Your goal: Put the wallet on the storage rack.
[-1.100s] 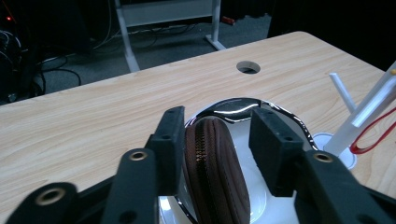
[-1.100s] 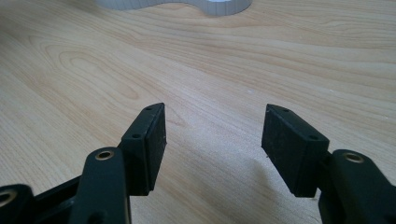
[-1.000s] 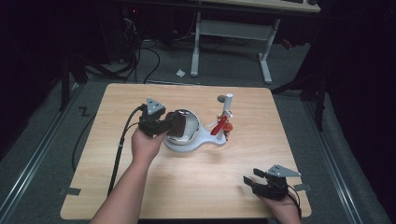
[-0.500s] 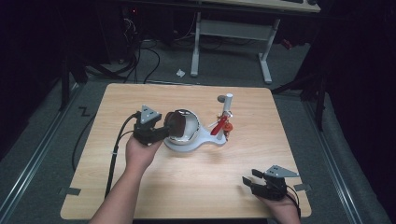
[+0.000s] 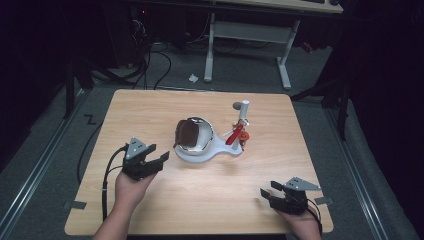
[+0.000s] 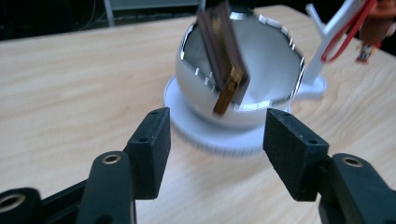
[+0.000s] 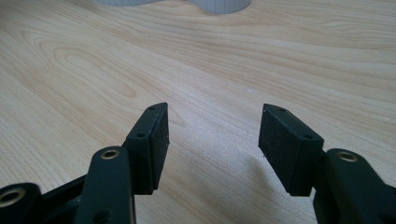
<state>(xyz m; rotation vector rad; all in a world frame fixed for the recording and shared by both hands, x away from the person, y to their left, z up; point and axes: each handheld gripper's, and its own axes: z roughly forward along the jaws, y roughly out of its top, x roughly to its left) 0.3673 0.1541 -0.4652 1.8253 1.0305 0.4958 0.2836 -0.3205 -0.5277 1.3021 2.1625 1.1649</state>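
the right gripper (image 5: 274,196) sits at the near right corner of the table (image 5: 150,107), held in a hand (image 5: 300,225) low over the wood; in the right gripper view its two black jaws stand well apart with bare wood grain between them (image 7: 212,135), touching nothing, and the curved edge of the white base (image 7: 219,4) lies far ahead at the top of that view. the left gripper (image 5: 159,161) is at the near left of the table, held in the person's left hand (image 5: 131,186), its cable (image 5: 106,185) trailing back off the near edge; its jaws point toward the middle of the table and have just been opening, and they now stand wide apart with nothing between them, so it has hold of nothing. in the left gripper view the gap between its jaws (image 6: 215,140) frames the bowl just beyond the tips, near but apart from them. farther in, near the middle of the table, a shiny round bowl (image 5: 205,137) rests on a flat white base (image 5: 220,154). inside the bowl a flat brown slab (image 5: 186,134) stands on edge, leaning against the bowl's left rim with its top sticking out above it; the left gripper view shows it as a thin brown piece (image 6: 224,60) with a lighter golden edge, tilted, its lower corner down against the inner wall. on the far right part of the base rises a white post (image 5: 243,114) with a red piece (image 5: 235,136) fixed to it
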